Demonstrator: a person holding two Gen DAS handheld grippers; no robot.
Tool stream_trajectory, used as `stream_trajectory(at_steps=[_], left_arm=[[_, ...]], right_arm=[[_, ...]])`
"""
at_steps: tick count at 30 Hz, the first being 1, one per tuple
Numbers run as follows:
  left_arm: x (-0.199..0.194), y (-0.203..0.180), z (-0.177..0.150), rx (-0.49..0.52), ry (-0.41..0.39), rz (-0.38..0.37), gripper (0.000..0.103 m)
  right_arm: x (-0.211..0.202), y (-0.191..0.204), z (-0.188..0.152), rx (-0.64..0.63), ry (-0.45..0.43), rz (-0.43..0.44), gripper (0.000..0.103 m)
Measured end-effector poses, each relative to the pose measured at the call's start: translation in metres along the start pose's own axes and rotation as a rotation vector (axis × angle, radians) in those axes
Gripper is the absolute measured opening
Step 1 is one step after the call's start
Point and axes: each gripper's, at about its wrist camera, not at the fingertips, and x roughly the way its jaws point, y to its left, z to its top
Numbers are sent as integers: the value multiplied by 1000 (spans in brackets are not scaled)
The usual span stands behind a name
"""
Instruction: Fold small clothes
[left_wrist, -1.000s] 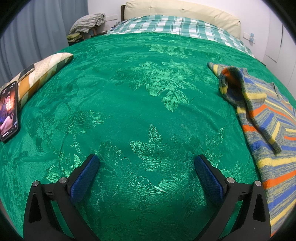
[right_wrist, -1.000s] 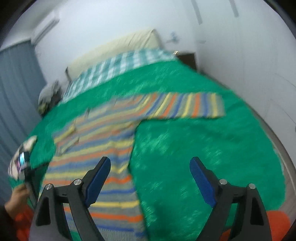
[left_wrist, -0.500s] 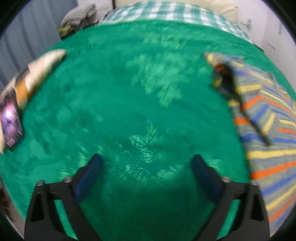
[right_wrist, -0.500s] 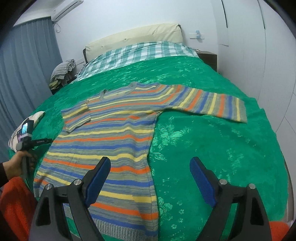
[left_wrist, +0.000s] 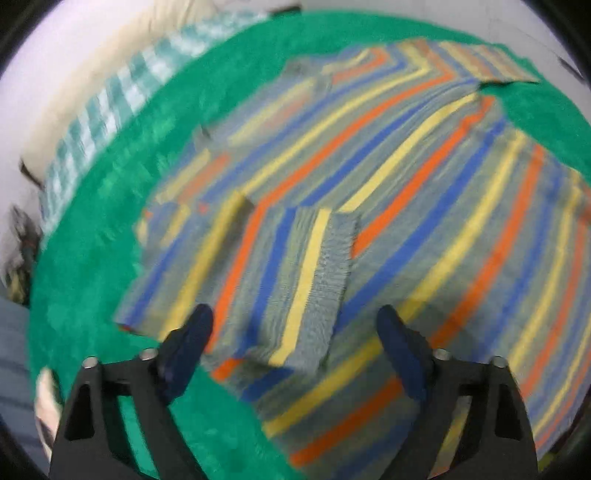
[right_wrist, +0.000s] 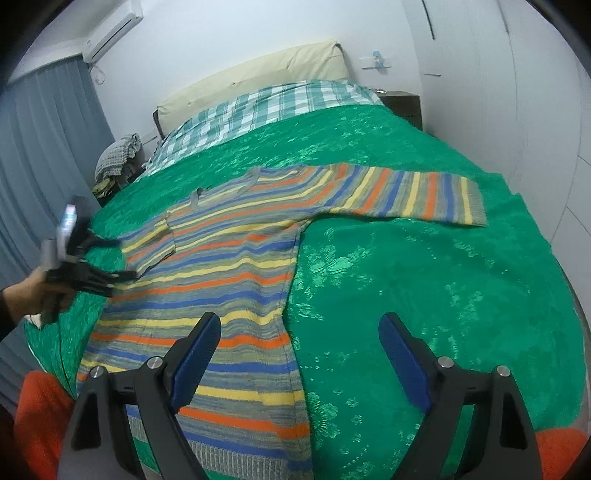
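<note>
A: Left gripper (left_wrist: 293, 325) is over the near edge of the striped knit sweater (right_wrist: 236, 258) — grey with bands of orange, blue and yellow — and its two dark blue fingers (left_wrist: 192, 332) are spread wide, nothing between them.

B: And the sweater itself?

A: Lying flat on the green floral-patterned bedspread (right_wrist: 424, 295), body running toward the camera in the right wrist view, one long sleeve (right_wrist: 406, 195) stretched out sideways to the right. The other sleeve (left_wrist: 306, 280) is folded in across the chest; from the left wrist it shows as a short flap with its ribbed cuff lying on the body.

B: Right side?

A: Right gripper (right_wrist: 299, 343) hangs above the hem area, jaws parted just as wide and empty. Its left blue finger (right_wrist: 195, 350) sits over the striped knit, the right one over bare green cover — the sweater's side seam runs between them.

B: Can you see the other tool from there?

A: Yes, at the left edge of the right wrist view, blurred, held in a hand (right_wrist: 33, 295) beside the folded sleeve.

B: Beyond that?

A: A green-and-white checked blanket (right_wrist: 258, 107) at the head of the bed, a cream padded headboard (right_wrist: 251, 77) behind it, grey-blue curtains (right_wrist: 44, 147) on the left.
</note>
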Motion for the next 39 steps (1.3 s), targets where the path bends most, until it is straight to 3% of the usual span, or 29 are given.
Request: stream_trajectory(at_steps=[1,3,4,5,6,7,9,11,13,16,19,23,29,33,35,37,39], left_arm=[[9,2,0,-18,23,-26,82],[16,9,-3,-85,21,-127,61],[14,16,-3,-128,12,-166,25],[9,22,-2,-155,4,-162,7],[0,31,-2,-193,-28,-173,5],[-13,46,-4,-254,-85,-188,5],[-47,103,-21,-495,-217,-199,4],[-72,176,-59,-789,-323,-183,4],[-78,239,-107,-1036,-350,-101,4],[-64,285,-164,-1227,-274,-8,4],[-37,290,-201,-1271,-157,15,3],[-23,272,-213,-1297,-107,34,3],[-17,256,-238,-1376,-93,56,2],[-16,254,-249,-1403,-92,13,5],[-25,257,-266,-1478,-83,70,6],[-35,262,-288,-1552,-125,67,10],[-43,264,-302,-1584,-186,8,23]], right_arm=[[0,-2,0,8,-2,-2,87],[1,-4,0,21,1,-5,87],[3,-5,0,26,4,-6,87],[4,-6,0,29,8,-5,87],[6,-6,0,31,11,-5,87],[7,-6,1,32,13,-5,87],[7,-6,1,34,13,-3,87],[7,-6,1,32,14,2,87],[8,-5,1,25,15,2,87],[12,-3,0,17,23,6,87],[17,1,-1,0,41,8,87],[20,7,-3,-31,50,-2,87],[23,8,-4,-42,60,-8,87],[23,6,-5,-36,64,-8,87],[22,6,-4,-34,60,-8,87],[20,5,-4,-30,52,-8,87],[20,4,-4,-26,51,-7,87]])
